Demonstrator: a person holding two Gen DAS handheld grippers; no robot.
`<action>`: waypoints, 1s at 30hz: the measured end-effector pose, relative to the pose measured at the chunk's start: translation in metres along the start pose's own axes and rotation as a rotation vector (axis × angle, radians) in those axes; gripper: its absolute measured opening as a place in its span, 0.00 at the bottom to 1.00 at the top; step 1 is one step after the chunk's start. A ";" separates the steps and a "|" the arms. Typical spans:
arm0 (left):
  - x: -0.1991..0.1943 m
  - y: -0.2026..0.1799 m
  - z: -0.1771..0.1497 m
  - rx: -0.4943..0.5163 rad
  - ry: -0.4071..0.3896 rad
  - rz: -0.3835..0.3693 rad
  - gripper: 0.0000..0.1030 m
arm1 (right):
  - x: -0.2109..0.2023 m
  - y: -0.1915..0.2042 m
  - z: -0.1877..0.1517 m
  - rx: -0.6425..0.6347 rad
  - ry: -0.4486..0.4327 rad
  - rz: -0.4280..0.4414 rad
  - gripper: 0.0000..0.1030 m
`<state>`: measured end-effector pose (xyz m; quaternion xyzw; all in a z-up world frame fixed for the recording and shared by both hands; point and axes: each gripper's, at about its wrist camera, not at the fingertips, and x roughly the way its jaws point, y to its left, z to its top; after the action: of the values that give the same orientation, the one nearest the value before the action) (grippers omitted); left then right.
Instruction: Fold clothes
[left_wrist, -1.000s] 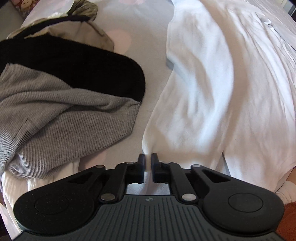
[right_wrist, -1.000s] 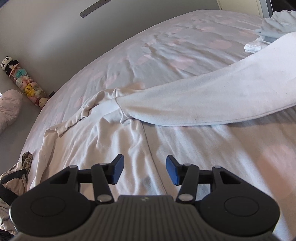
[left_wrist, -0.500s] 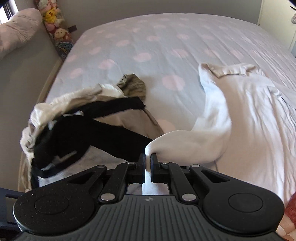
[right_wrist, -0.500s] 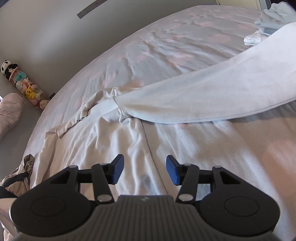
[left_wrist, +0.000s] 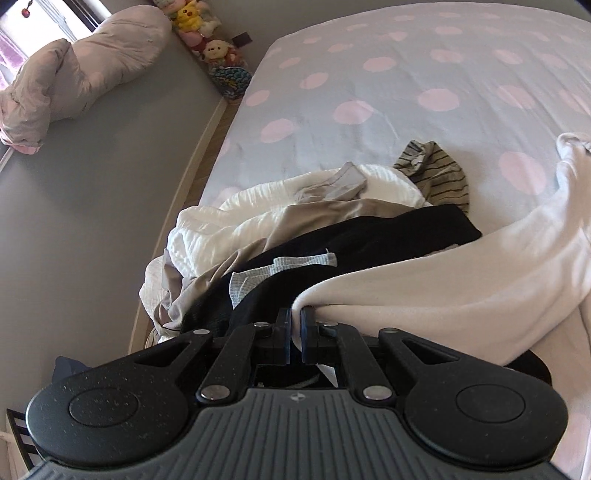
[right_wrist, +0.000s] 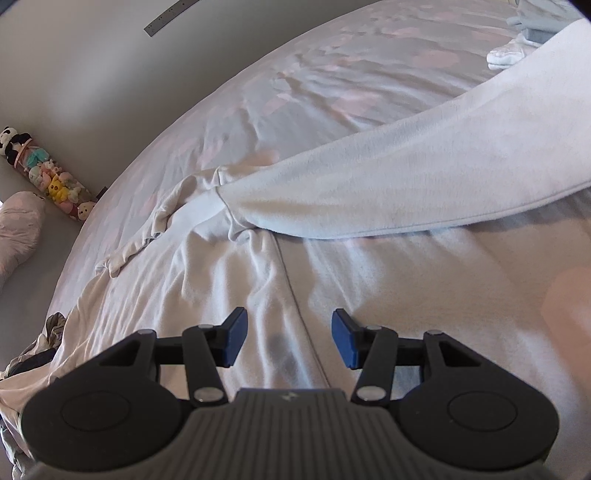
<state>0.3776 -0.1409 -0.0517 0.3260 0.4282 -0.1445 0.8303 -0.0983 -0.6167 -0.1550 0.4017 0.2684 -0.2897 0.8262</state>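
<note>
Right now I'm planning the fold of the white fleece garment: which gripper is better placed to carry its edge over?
Left. The left gripper is shut on the white fleece garment's edge, lifted above the pile of clothes. The right gripper is open over the garment, holding nothing.

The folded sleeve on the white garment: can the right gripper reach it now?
Probably yes. The right gripper is open and empty, and only flat white garment lies before the folded sleeve.
</note>
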 end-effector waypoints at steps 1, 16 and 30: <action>0.006 0.000 0.000 -0.004 0.009 -0.007 0.04 | 0.002 0.000 0.000 -0.001 0.000 -0.001 0.52; -0.066 0.019 -0.015 -0.035 -0.181 -0.113 0.42 | -0.001 0.007 0.002 -0.036 -0.029 0.010 0.52; -0.122 -0.009 0.006 0.072 -0.351 -0.229 0.44 | -0.021 0.059 0.024 -0.406 -0.050 0.011 0.36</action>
<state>0.3043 -0.1570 0.0455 0.2745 0.3060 -0.3075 0.8582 -0.0670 -0.6007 -0.0984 0.2209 0.2986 -0.2350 0.8982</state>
